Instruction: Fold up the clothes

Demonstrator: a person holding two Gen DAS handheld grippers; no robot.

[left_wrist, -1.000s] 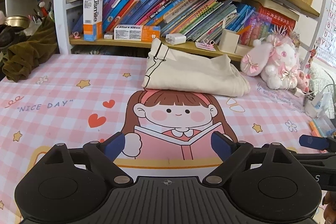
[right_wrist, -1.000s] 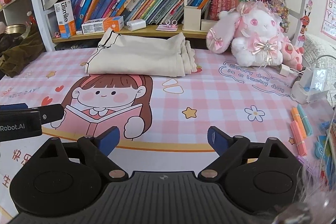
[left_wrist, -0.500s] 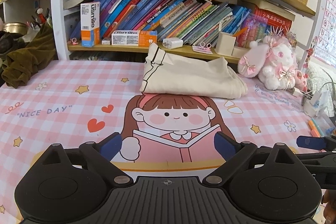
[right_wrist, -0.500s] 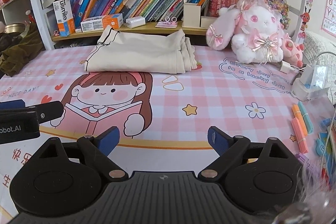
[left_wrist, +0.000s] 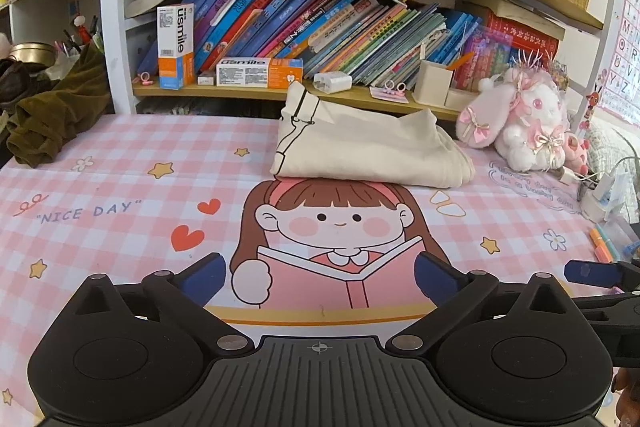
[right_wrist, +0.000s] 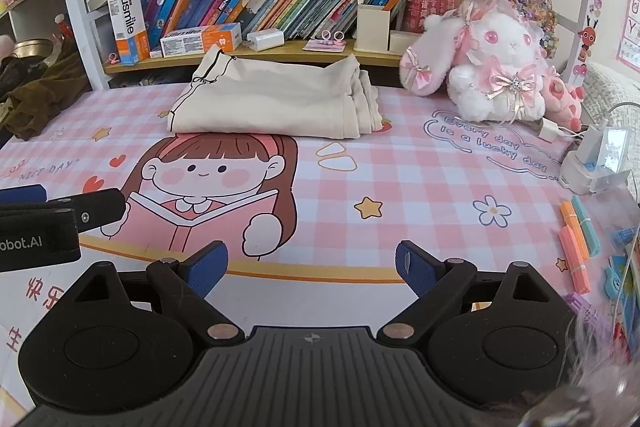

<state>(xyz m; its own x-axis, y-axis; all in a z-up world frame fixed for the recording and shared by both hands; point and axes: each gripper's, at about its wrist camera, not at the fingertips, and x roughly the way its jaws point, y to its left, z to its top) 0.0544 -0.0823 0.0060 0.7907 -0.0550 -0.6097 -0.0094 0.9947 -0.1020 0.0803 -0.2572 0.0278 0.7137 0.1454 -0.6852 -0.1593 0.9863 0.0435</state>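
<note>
A cream garment (left_wrist: 372, 155) lies folded into a thick rectangle at the far side of the pink checked mat (left_wrist: 120, 187), just in front of the bookshelf; the right wrist view shows the garment (right_wrist: 272, 103) too. My left gripper (left_wrist: 319, 269) hovers over the cartoon girl print, well short of the garment. Its jaws are opening and nothing is between them. My right gripper (right_wrist: 312, 259) is open and empty, beside the left one and equally far from the garment. Each view catches the other gripper's blue-padded finger at its edge.
A bookshelf (left_wrist: 304, 95) packed with books and boxes rises right behind the garment. A pink-and-white plush rabbit (right_wrist: 492, 67) sits at the back right. A brown cloth (left_wrist: 52, 115) is heaped at the far left. A white charger (right_wrist: 596, 159) and coloured markers (right_wrist: 576, 239) lie along the right edge.
The left gripper's jaws have spread a little wider. The right gripper, the garment and both hands have stayed where they were.
</note>
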